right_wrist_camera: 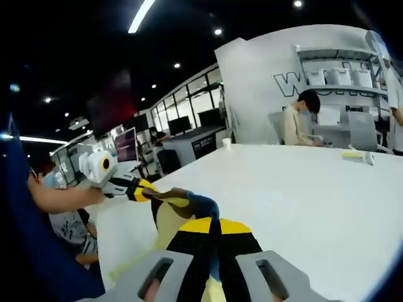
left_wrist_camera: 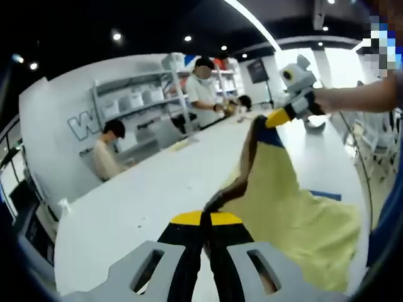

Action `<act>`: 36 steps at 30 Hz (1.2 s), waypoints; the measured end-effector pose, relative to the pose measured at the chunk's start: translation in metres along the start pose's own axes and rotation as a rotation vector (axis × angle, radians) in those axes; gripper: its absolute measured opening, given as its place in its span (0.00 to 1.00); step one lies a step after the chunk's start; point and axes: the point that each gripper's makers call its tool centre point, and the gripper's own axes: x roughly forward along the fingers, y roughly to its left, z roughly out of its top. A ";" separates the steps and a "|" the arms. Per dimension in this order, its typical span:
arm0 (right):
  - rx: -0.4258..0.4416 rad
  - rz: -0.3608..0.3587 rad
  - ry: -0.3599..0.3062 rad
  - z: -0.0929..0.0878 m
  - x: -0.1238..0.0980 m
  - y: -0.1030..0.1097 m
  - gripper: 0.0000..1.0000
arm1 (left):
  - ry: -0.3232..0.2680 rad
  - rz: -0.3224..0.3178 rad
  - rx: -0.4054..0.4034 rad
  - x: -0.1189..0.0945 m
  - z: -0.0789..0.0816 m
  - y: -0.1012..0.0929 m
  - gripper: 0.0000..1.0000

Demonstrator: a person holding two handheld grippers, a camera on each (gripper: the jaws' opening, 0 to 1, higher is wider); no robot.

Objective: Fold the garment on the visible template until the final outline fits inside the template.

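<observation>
A yellow garment (left_wrist_camera: 296,214) with dark trim and a blue patch hangs stretched between both grippers, and its lower part drapes on the white table (left_wrist_camera: 145,189). My left gripper (left_wrist_camera: 204,217) is shut on its dark edge. Further off, the right gripper (left_wrist_camera: 275,118), held by a hand, pinches the blue-trimmed end higher up. In the right gripper view, my right gripper (right_wrist_camera: 214,225) is shut on the blue part of the garment (right_wrist_camera: 167,221); the left gripper (right_wrist_camera: 146,190) grips the other end at the left. A blue strip (left_wrist_camera: 325,195) shows on the table beyond the cloth.
The long white table (right_wrist_camera: 302,195) runs away from me; a small cup (right_wrist_camera: 227,143) and a yellow item (right_wrist_camera: 356,155) lie at its far end. A person (left_wrist_camera: 107,154) sits beyond it and another (left_wrist_camera: 204,94) stands by grey shelves (left_wrist_camera: 135,104).
</observation>
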 end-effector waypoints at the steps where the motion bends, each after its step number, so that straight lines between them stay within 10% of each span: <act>1: -0.009 0.000 0.003 -0.003 0.003 -0.005 0.00 | 0.004 0.001 -0.002 0.004 -0.003 0.002 0.00; 36: 0.078 -0.203 0.082 -0.082 0.118 -0.144 0.00 | 0.176 -0.009 -0.118 0.132 -0.088 0.054 0.00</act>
